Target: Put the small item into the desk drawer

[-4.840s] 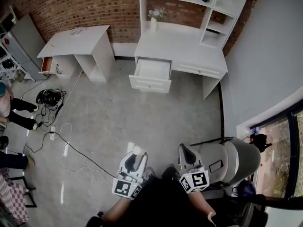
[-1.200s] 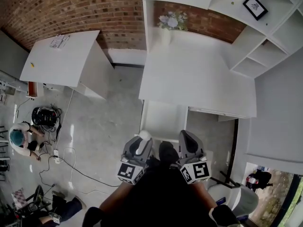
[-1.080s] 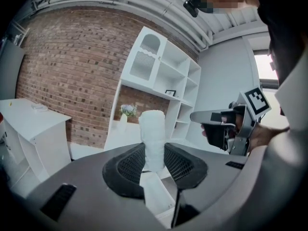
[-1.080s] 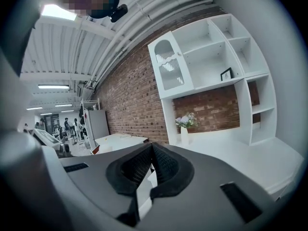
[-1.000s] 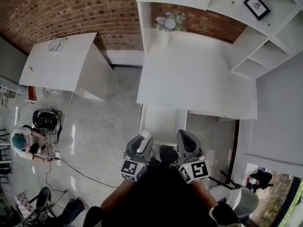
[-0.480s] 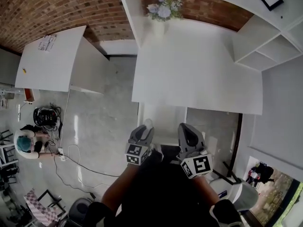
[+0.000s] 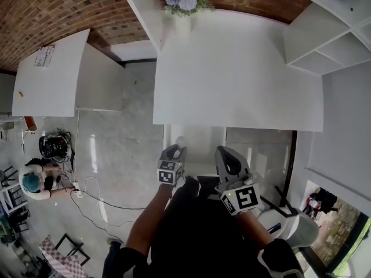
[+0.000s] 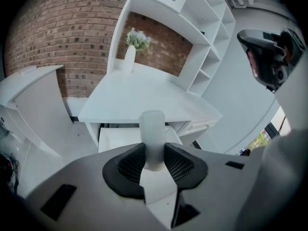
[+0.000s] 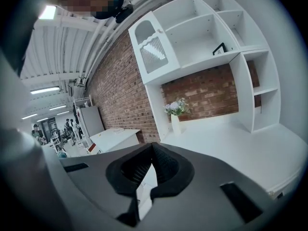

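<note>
My left gripper (image 7: 175,151) is shut on a small white cylinder (image 7: 180,141), which stands up between the pads (image 8: 175,163). The cylinder (image 8: 153,137) hangs over the open white drawer (image 7: 200,146) that sticks out under the front edge of the white desk (image 7: 237,80). In the left gripper view the drawer (image 8: 118,137) lies just past the jaws. To the right, my right gripper (image 7: 223,157) is held beside the drawer, shut with nothing in it (image 9: 151,150).
A vase of flowers (image 7: 184,4) stands at the back of the desk below white shelving (image 7: 324,33). A second white desk (image 7: 52,74) stands to the left. On the floor are cables (image 7: 55,146) and a seated person (image 7: 32,181). A grey chair (image 7: 295,230) is behind me.
The view has closed in on the desk. My left gripper has sunk with the cylinder towards the open drawer and tipped downward. My right gripper has shifted a little forward.
</note>
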Tool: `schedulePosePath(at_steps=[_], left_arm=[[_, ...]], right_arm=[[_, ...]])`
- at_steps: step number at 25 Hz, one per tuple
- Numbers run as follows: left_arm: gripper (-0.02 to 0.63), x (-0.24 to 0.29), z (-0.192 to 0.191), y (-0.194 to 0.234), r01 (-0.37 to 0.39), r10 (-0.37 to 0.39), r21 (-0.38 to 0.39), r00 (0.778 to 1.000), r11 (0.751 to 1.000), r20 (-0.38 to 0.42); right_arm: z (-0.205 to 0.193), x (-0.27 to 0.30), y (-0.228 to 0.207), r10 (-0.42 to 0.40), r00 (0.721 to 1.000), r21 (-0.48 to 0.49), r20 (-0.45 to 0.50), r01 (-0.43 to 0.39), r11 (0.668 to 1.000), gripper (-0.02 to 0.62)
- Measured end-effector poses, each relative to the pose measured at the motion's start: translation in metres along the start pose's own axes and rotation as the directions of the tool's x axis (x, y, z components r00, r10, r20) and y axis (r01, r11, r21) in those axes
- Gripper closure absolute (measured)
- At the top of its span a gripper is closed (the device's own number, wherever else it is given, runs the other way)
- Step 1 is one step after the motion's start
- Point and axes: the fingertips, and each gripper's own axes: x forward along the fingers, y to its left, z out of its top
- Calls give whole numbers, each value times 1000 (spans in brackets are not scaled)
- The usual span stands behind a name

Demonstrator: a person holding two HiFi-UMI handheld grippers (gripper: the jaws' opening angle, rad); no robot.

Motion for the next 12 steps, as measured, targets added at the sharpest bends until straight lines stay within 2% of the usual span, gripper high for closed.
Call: schedulePosePath(at_steps=[12], left_arm=[[472, 82, -43, 30, -8, -2, -52, 978, 999, -206]], right_arm=[[-29, 20, -27, -26, 997, 20, -70, 28, 999, 581]])
